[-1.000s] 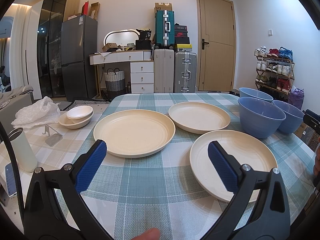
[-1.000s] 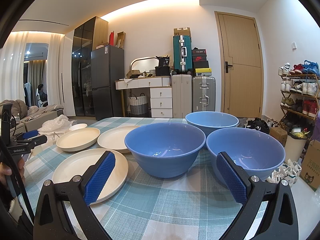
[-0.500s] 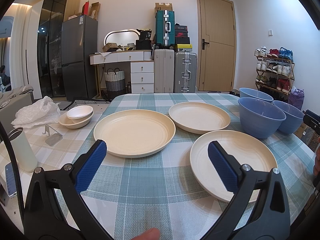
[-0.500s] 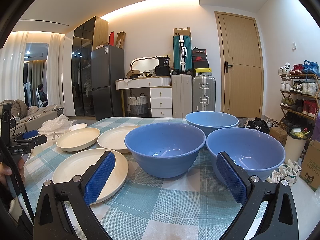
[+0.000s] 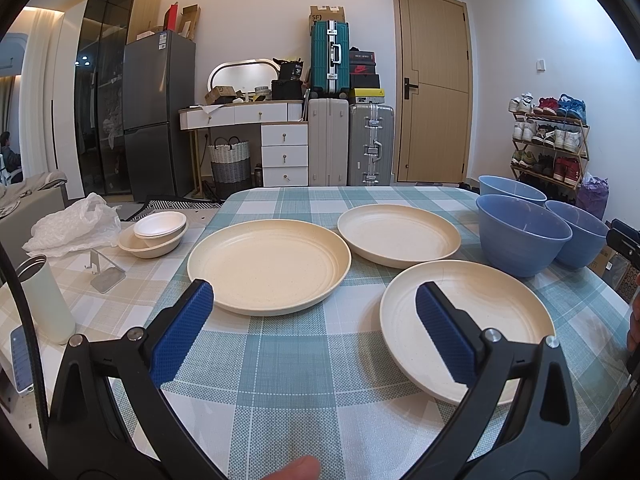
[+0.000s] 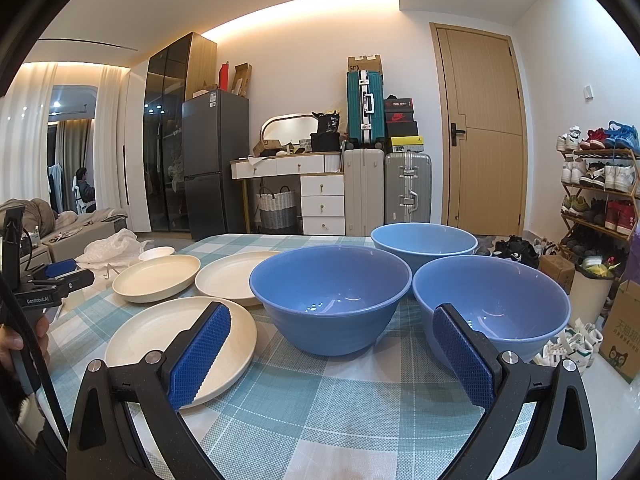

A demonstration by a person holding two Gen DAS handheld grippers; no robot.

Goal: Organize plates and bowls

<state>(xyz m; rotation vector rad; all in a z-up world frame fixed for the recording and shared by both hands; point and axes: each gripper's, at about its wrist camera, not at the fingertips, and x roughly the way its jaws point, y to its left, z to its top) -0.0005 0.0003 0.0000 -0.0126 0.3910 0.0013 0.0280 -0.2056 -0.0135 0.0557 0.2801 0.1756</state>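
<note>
Three cream plates lie on the checked table: a large one (image 5: pixel 269 265), a far one (image 5: pixel 399 235) and a near right one (image 5: pixel 472 320). Three blue bowls stand at the right: the nearest (image 5: pixel 522 233), one behind (image 5: pixel 510 189) and one at the edge (image 5: pixel 580 234). My left gripper (image 5: pixel 314 322) is open and empty above the near table. My right gripper (image 6: pixel 332 344) is open and empty in front of the middle bowl (image 6: pixel 332 296), with bowls to its right (image 6: pixel 492 304) and behind (image 6: pixel 424 240).
A side table at the left holds stacked small cream bowls (image 5: pixel 154 236), a white bottle (image 5: pixel 46 300), a phone stand (image 5: pixel 105 274) and a plastic bag (image 5: pixel 74 224). The table's right edge runs beside the bowls. Boxes and shoes (image 6: pixel 576 340) lie on the floor.
</note>
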